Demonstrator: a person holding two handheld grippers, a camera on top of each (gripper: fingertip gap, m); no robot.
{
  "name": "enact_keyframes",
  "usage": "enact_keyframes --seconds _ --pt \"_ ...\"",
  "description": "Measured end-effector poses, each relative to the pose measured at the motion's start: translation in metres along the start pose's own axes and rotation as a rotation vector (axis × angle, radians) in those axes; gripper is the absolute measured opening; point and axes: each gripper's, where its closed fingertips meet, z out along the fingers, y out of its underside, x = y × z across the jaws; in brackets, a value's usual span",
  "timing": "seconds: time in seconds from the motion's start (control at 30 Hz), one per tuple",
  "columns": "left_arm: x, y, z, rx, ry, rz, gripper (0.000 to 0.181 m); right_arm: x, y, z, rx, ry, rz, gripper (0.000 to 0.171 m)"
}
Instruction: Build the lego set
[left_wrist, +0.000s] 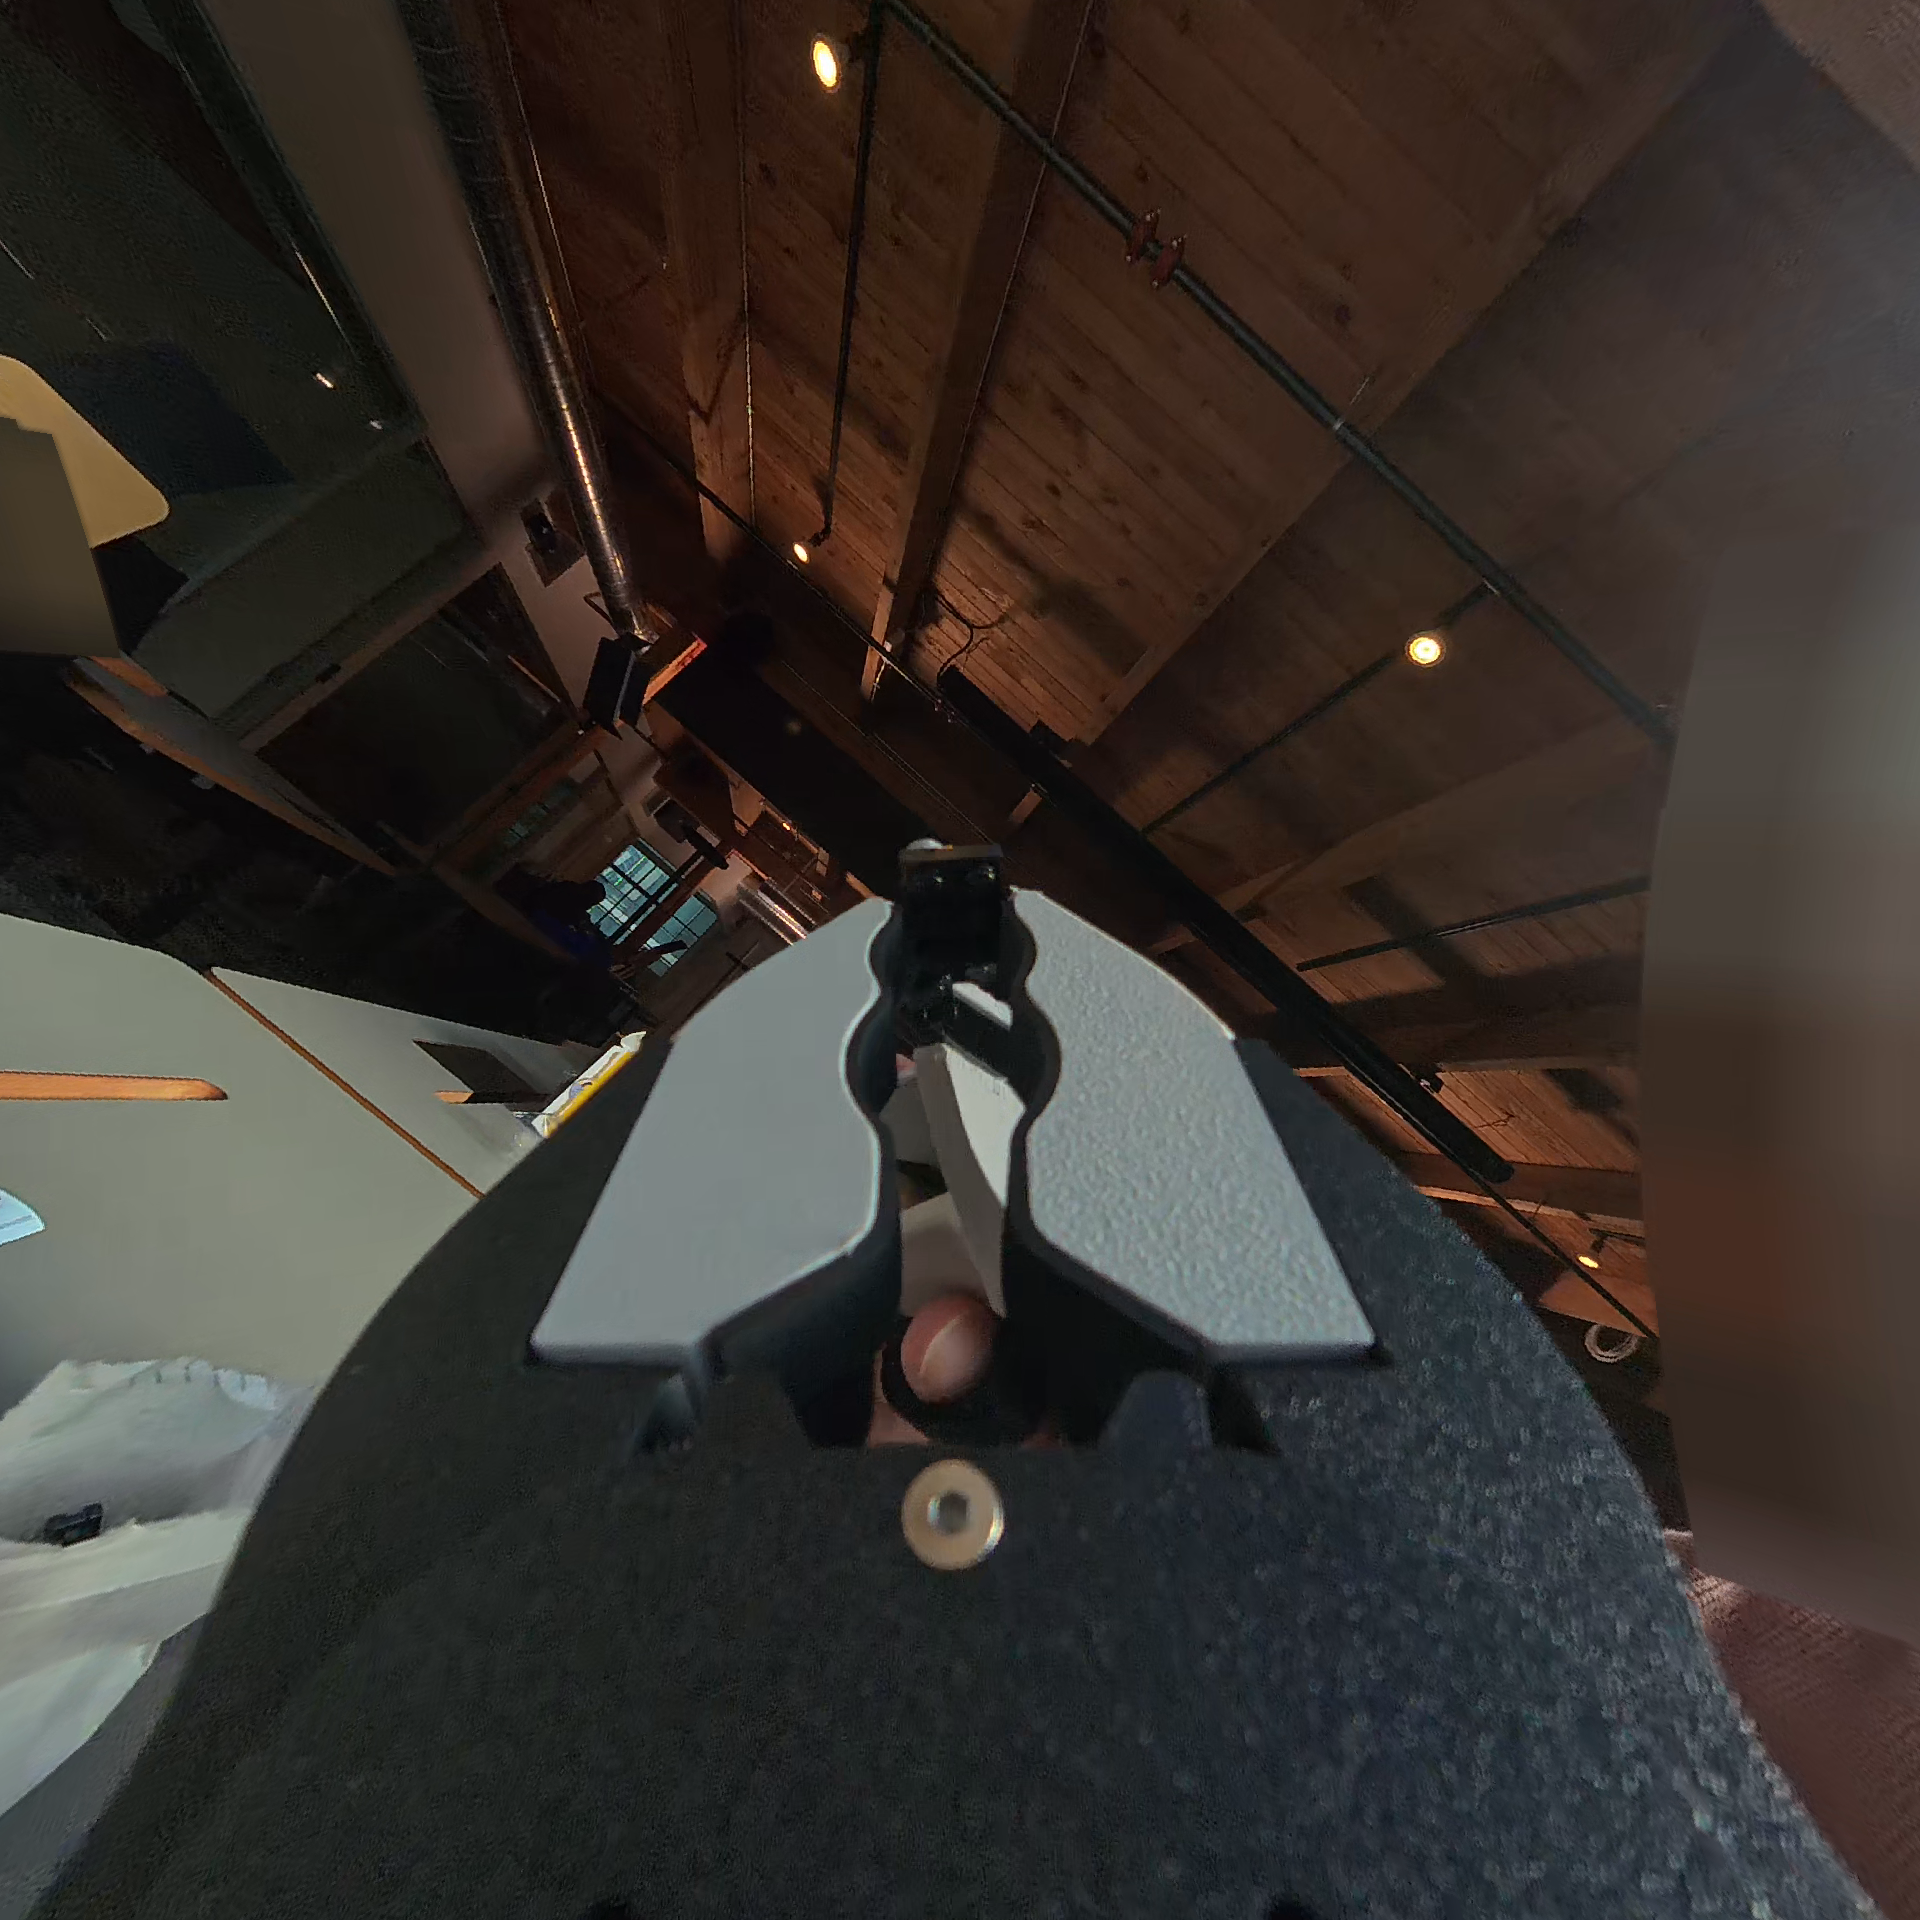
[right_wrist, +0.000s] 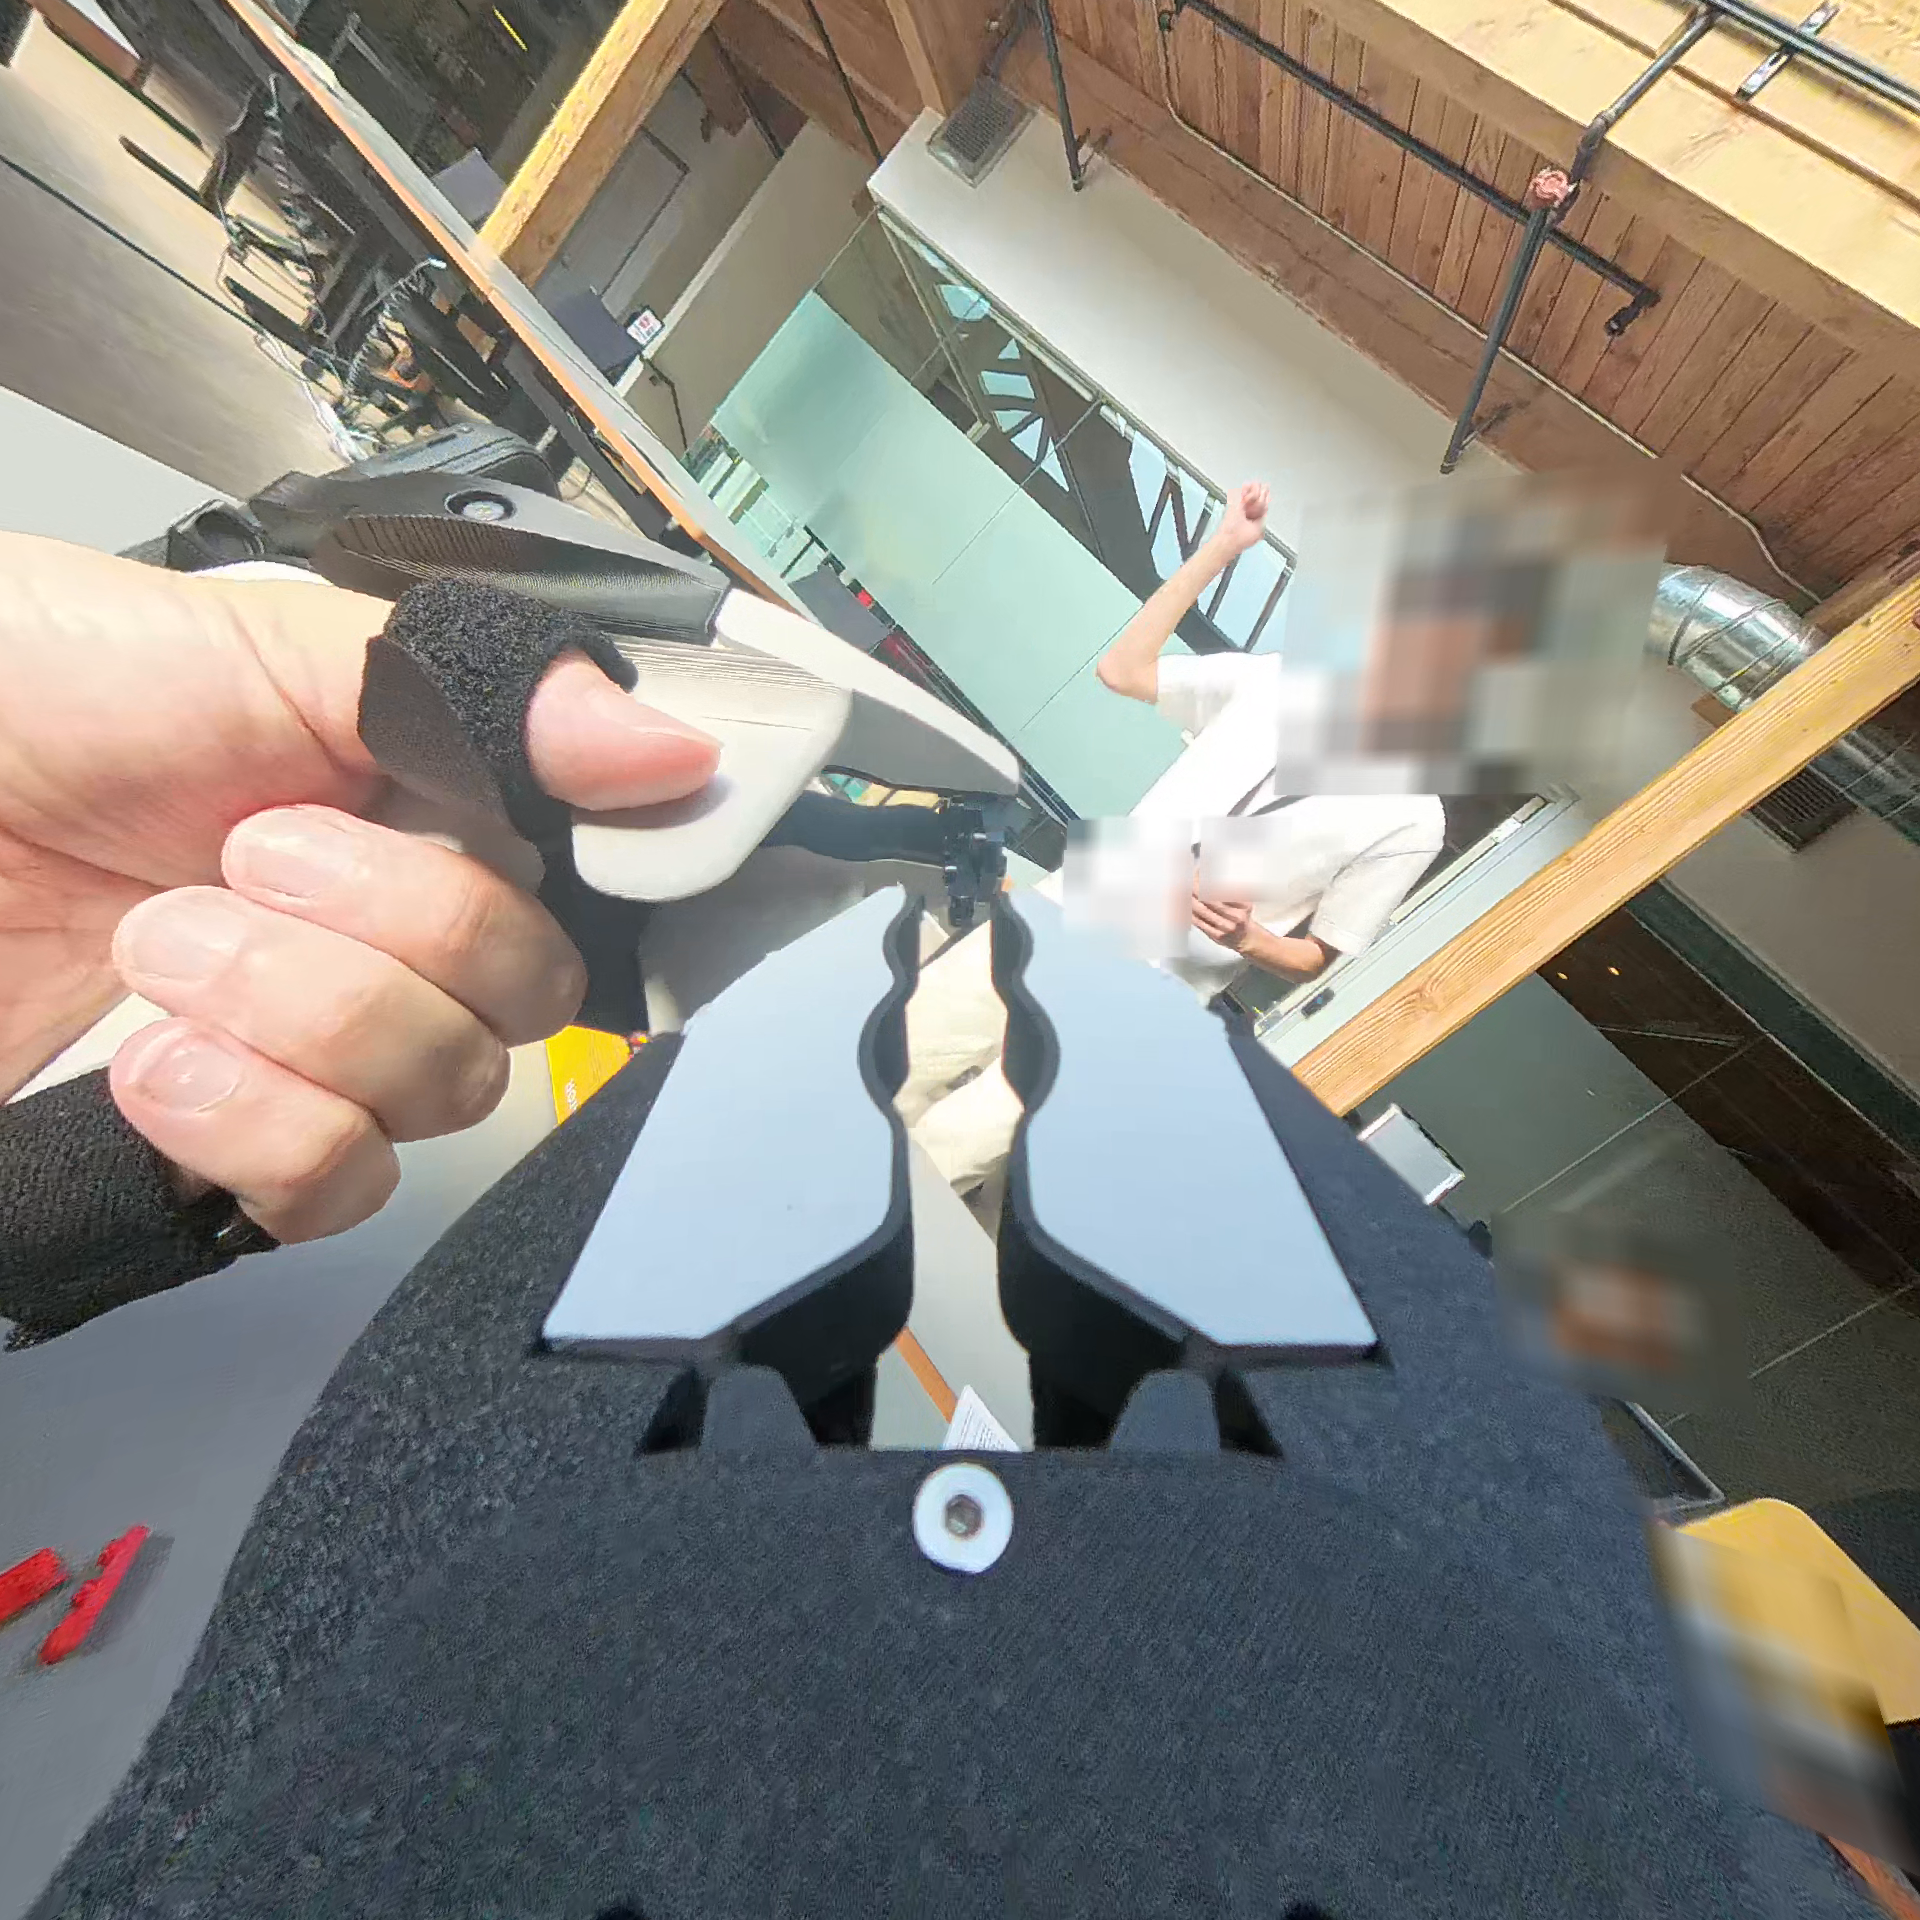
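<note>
the left wrist view looks along its own hand-held gripper (left_wrist: 951, 914), tilted steeply up at the wooden ceiling (left_wrist: 1143, 364), with the black lego piece (left_wrist: 951, 883) close at the tips. the right wrist view also tilts up, toward a glass wall (right_wrist: 935, 499), and shares that same lego piece (right_wrist: 971, 847) and the left hand-held gripper.

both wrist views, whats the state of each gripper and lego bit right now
left gripper: shut on small black lego assembly, raised toward the ceiling
small black lego assembly: held at the fingertips, off the table
right gripper: open, empty, fingertips just short of the assembly
red lego pieces: lying loose on the grey table, untouched
</note>
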Motion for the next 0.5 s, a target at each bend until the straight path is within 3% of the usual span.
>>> enact_keyframes --seconds 0.23,0.37,0.43,0.5 --pt "0.008 0.004 0.001 0.0 0.013 0.004 0.016 0.003 -0.006 -0.003 0.021 0.047 -0.046 0.004" --pt "0.007 -0.001 -0.001 0.025 -0.029 0.044 0.016 -0.021 -0.017 -0.008 0.057 0.11 -0.402 0.004" --pt "0.005 -0.003 -0.002 0.019 -0.034 0.048 0.016 -0.024 -0.009 -0.003 0.022 0.078 -0.415 0.004" --pt "0.004 -0.01 -0.003 0.03 -0.042 0.067 0.016 -0.011 0.01 -0.002 -0.02 0.02 -0.294 0.004"
